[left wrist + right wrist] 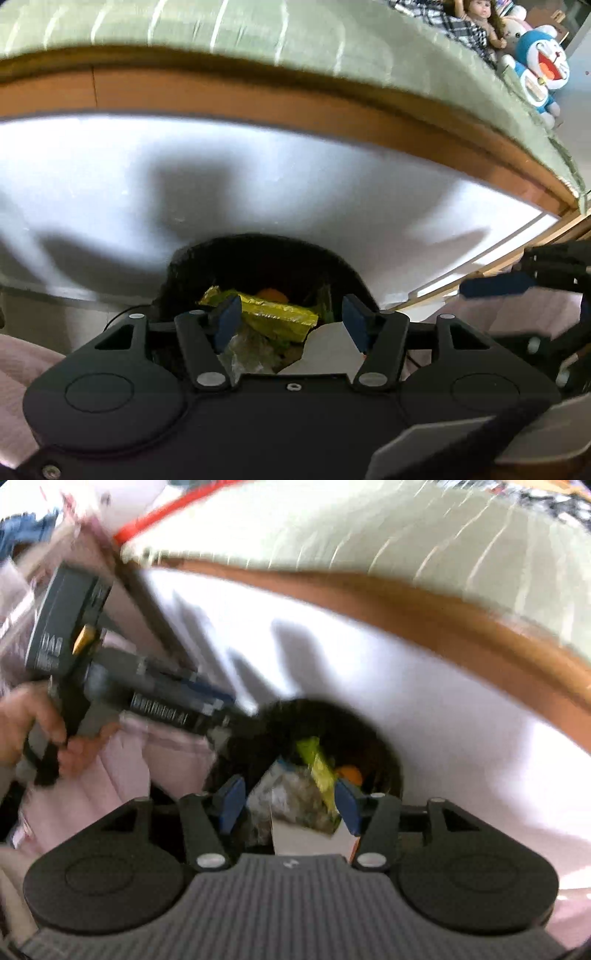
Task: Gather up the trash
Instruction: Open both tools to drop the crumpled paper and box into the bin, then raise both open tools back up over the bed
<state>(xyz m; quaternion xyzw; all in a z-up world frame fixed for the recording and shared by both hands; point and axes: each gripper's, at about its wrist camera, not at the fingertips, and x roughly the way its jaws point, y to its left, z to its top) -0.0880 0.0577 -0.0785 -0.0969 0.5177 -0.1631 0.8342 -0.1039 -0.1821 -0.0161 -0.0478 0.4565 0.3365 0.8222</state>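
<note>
A black trash bin (pixel 258 245) (pixel 386 746) stands on the floor against the bed's white side panel. Inside lie a yellow wrapper (pixel 275 310) (pixel 319 766), an orange scrap (pixel 272 294) (pixel 350 773), crumpled clear plastic (pixel 248 349) (pixel 295 797) and a white carton (pixel 332 350) (pixel 308 836). My left gripper (pixel 291 318) hovers over the bin's mouth, open, with nothing pinched. My right gripper (pixel 290 804) hangs over the same bin, also open. In the right wrist view a hand (pixel 22 720) holds the blurred left gripper (pixel 218 701) by the bin's left rim. The right gripper's blue pad (pixel 495 288) shows at the left wrist view's right edge.
A bed with a green striped sheet (pixel 258 33) and a brown wooden frame (pixel 258 99) rises just behind the bin. A doll (pixel 480 18) and a blue plush toy (pixel 541 70) sit at its far end. Pink fabric (pixel 122 764) hangs left of the bin.
</note>
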